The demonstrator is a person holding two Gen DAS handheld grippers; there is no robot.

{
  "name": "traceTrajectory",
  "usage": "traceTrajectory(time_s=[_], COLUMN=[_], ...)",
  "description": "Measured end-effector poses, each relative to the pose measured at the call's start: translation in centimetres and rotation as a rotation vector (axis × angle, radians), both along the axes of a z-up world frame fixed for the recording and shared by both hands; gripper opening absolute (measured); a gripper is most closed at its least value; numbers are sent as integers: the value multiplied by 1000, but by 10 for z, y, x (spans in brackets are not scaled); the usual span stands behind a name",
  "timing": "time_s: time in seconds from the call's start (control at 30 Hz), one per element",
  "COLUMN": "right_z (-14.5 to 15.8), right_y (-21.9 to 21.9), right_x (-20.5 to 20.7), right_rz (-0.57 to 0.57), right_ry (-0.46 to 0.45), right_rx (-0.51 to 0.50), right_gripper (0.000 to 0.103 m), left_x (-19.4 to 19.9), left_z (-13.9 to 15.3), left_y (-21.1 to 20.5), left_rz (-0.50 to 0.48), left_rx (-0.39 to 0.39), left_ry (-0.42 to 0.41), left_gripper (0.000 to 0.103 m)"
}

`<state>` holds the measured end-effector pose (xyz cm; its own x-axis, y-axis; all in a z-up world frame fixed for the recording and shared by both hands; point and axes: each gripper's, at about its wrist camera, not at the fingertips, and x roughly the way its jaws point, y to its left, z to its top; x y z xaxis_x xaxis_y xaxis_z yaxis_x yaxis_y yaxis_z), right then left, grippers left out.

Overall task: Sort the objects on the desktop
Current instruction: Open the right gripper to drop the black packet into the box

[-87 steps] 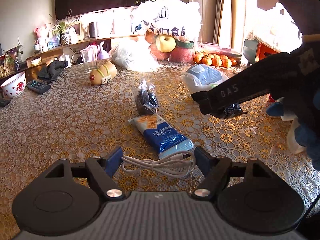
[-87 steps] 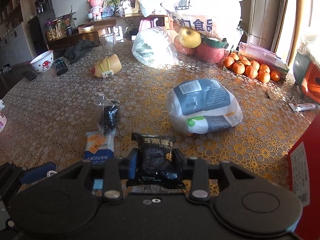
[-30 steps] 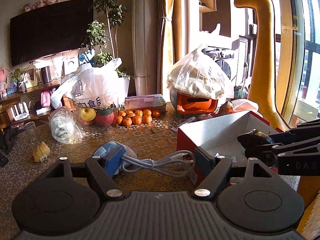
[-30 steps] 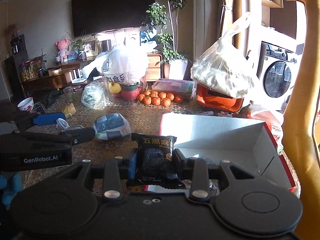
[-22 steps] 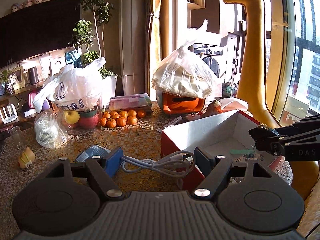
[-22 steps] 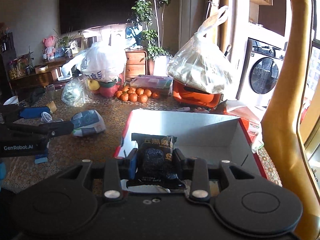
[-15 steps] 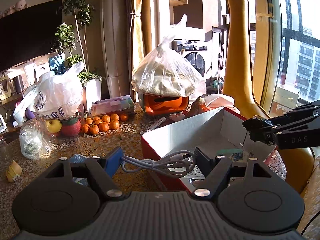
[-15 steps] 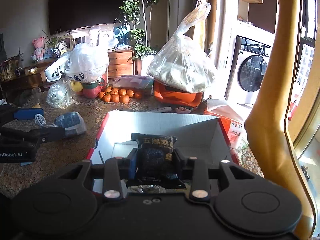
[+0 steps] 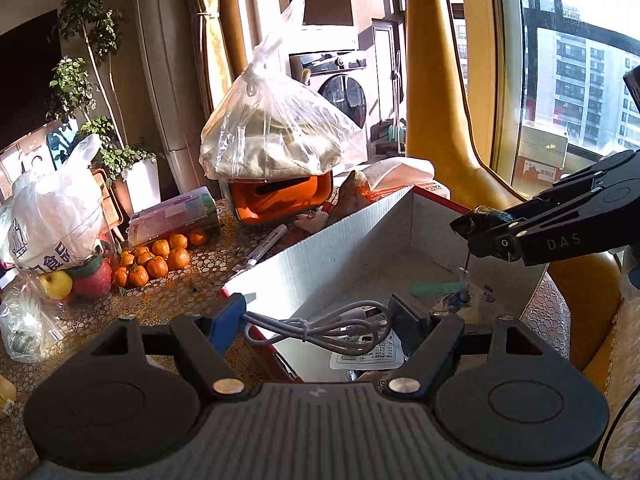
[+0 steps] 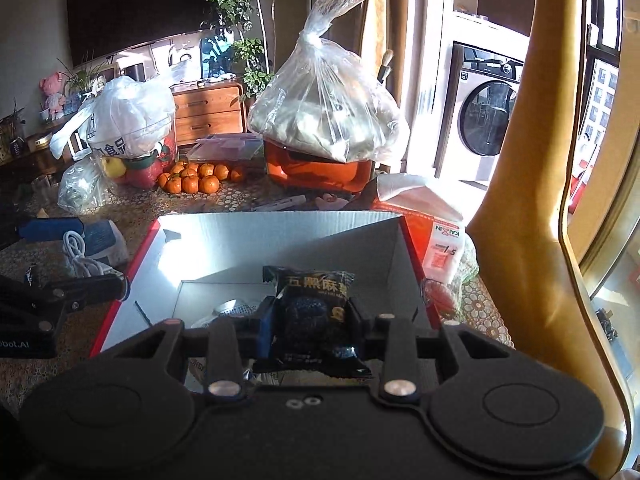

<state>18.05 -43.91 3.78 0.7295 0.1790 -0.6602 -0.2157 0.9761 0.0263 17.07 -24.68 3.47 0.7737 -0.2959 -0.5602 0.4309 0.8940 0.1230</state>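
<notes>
My left gripper (image 9: 316,322) clamps the coiled white cable (image 9: 320,328) just over the near corner of the red box (image 9: 320,248). My right gripper (image 10: 310,320) pinches the black snack packet (image 10: 312,312) above that box's open inside.

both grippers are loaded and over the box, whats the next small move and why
Probably open the right gripper and let the black snack packet drop: it hangs over the open box. The left gripper, clamped on the white cable, looks only just over the near corner, so it likely goes second.
</notes>
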Motion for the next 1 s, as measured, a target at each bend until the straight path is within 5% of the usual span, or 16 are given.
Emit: traceTrajectory(time_s=[0.67,1.0], right_z=[-36,-65], right_y=[3,-6], right_x=[73,82], right_rz=[-40,-65], right_ry=[107,198], right_rx=[-96,-67], right_gripper=[31,37], left_x=[66,81], left_z=[-39,-66], left_y=[-61,-84], left_rz=[-74,-133], left_rx=[114,172], left_ry=[128,246], left_gripper=[78,78])
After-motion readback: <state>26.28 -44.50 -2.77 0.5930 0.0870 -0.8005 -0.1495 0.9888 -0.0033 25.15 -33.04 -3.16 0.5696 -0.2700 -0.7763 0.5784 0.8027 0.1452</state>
